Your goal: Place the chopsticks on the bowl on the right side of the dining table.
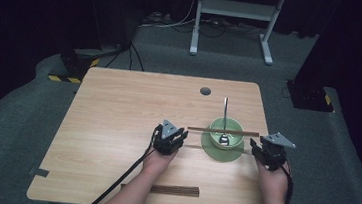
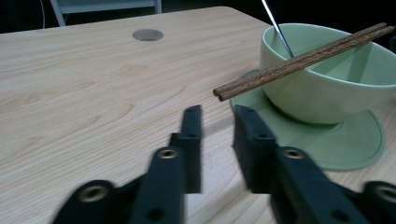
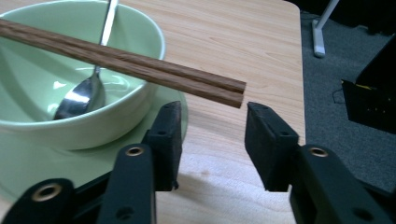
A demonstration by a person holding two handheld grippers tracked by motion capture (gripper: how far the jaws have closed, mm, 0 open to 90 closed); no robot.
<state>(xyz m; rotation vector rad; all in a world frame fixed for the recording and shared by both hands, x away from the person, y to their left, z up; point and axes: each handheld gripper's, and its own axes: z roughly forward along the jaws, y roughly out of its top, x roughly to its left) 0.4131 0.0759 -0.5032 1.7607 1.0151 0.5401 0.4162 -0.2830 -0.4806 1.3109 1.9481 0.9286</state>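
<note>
a dark room with black curtains surrounds a pale wooden table (image 1: 116, 126), with a white frame standing on the grey floor behind it. on the table's right half a green bowl (image 1: 226, 131) sits on a green saucer (image 1: 214, 153), a metal spoon (image 1: 224, 117) leaning inside it. a pair of brown wooden chopsticks (image 1: 223, 131) lies level across the bowl's rim, both ends overhanging. the left gripper (image 1: 169, 140) rests just left of the saucer, its jaws a little apart with nothing between them; the right gripper (image 1: 267, 151) stands just right of the saucer, jaws parted, below the chopsticks' end and gripping nothing. the sticks look light, stiff and smooth, likely to roll or slide off the glazed rim if nudged, so taking both together at an overhanging end (image 3: 236, 93), squarely across their width, seems safest. the bowl is probably ceramic and could tip under a sideways push. a second dark strip (image 1: 175, 190) lies near the table's front edge; whether it is another pair of chopsticks or a rest is hard to tell. the spoon's handle tip is cut off in both gripper views.
</note>
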